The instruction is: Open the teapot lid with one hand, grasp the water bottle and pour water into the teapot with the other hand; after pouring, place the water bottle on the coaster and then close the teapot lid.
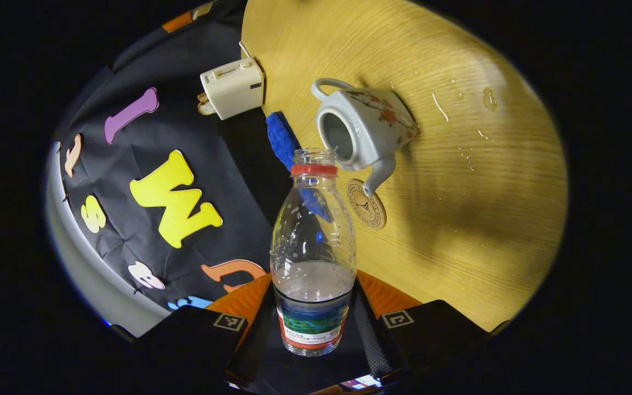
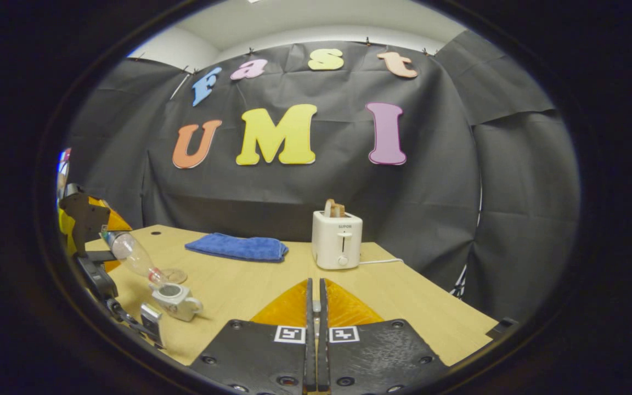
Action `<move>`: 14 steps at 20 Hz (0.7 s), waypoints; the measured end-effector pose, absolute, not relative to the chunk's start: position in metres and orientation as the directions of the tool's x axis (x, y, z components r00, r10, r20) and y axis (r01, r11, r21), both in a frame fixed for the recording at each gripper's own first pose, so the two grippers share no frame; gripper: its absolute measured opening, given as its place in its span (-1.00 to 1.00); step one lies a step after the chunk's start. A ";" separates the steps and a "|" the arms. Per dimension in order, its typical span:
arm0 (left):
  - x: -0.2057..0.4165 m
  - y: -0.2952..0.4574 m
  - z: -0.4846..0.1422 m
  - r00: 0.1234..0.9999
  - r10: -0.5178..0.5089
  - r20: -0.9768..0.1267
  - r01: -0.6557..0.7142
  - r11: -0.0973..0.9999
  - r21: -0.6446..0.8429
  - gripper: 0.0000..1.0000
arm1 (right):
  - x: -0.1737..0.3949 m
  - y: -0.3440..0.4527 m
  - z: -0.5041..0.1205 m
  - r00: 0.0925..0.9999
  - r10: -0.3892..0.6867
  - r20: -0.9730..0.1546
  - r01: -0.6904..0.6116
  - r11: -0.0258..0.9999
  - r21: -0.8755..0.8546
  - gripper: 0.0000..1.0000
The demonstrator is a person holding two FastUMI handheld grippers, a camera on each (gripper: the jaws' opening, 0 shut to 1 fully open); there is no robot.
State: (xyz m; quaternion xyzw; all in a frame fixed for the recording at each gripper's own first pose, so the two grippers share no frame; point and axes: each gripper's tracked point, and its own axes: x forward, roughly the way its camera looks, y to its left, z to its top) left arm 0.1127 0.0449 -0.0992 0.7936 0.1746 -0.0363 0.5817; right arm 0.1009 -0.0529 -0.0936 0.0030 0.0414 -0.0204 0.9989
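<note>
**Clear plastic bottle tipped over the open teapot**

Clear plastic is what I see first. My left gripper is clamped on the water bottle, with a finger on each side near the label. The cap is off and only the red ring is left on the neck. The bottle's mouth points toward 12 o'clock, right at the teapot. I think I hold it this way so the water can run into the pot. Some water sits low in the bottle.

The teapot has no lid on, and its dark hole faces the bottle. Its spout reaches over the round coaster, which lies at about 1 o'clock from the bottle. A few wet drops shine on the wooden table.

In the right gripper view, the bottle leans down over the pot at 8 o'clock. My right gripper has its fingers pressed together with nothing showing between them. I cannot find the lid. A blue cloth and a toaster sit farther back.
</note>
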 end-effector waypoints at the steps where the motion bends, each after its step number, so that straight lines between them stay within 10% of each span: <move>1: 0.113 0.044 -0.096 0.936 0.240 -0.258 0.321 -0.283 0.904 0.50 | 0.100 -0.052 -0.092 0.996 -0.038 -0.082 0.039 0.999 0.008 -0.98; 14: 0.110 0.024 -0.079 0.943 0.268 -0.198 0.302 -0.436 0.848 0.51 | 0.098 -0.074 -0.080 0.997 -0.049 -0.057 0.053 0.996 0.075 -0.98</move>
